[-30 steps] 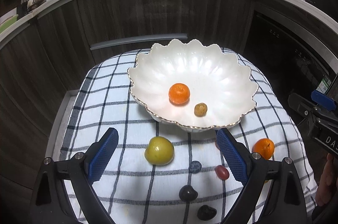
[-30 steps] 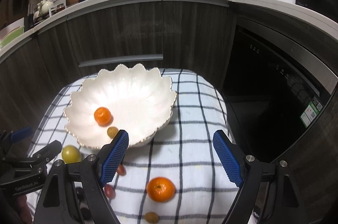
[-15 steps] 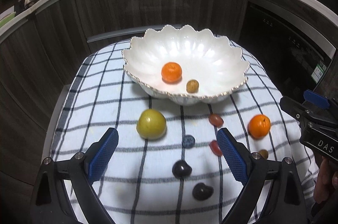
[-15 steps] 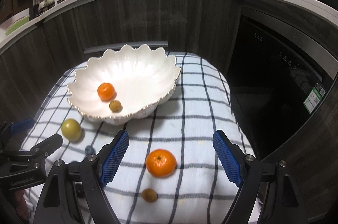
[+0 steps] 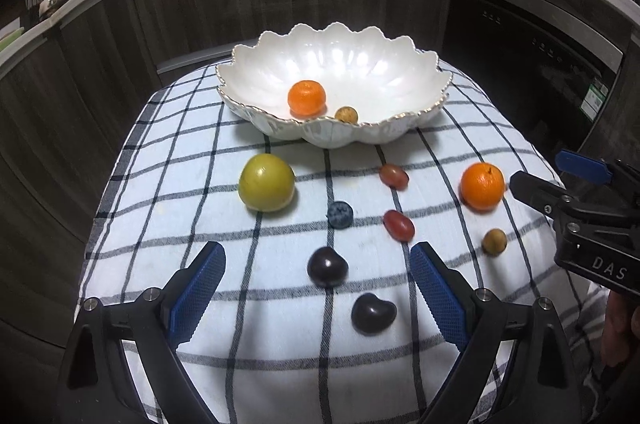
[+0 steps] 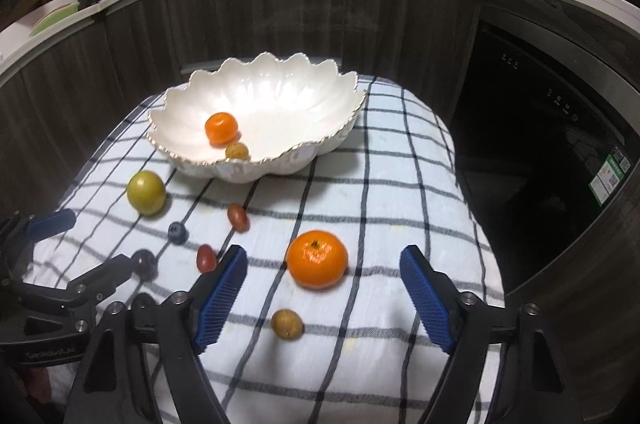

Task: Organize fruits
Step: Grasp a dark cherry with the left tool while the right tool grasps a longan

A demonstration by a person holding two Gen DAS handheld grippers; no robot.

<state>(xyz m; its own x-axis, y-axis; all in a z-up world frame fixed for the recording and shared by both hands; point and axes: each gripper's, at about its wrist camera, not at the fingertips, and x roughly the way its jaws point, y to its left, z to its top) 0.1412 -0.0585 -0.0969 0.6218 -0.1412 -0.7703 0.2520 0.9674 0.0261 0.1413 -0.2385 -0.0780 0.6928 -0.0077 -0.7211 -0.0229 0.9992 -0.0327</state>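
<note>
A white scalloped bowl [image 5: 384, 132] [image 6: 328, 144] stands at the far side of a checked cloth and holds a mandarin [image 5: 306, 98] and a small brown longan [image 5: 346, 114]. On the cloth lie a green plum [image 5: 266, 188], a blueberry [image 5: 340, 214], two red grapes [image 5: 394, 176] [image 5: 399, 225], two dark fruits [image 5: 327, 266] [image 5: 373, 313], a second mandarin [image 6: 317, 259] and a second longan [image 6: 286, 323]. My left gripper [image 5: 318, 298] is open above the dark fruits. My right gripper [image 6: 322, 298] is open, the mandarin and longan between its fingers.
The checked cloth [image 5: 280, 364] covers a small raised surface with drop-offs on all sides. Dark wood cabinets [image 5: 200, 4] curve behind the bowl. A dark appliance front [image 6: 540, 144] stands to the right. The right gripper shows at the left wrist view's right edge [image 5: 584, 220].
Both grippers have drawn back and lowered toward the near side of the cloth. More loose fruit has come into view. Both stay open and empty.
</note>
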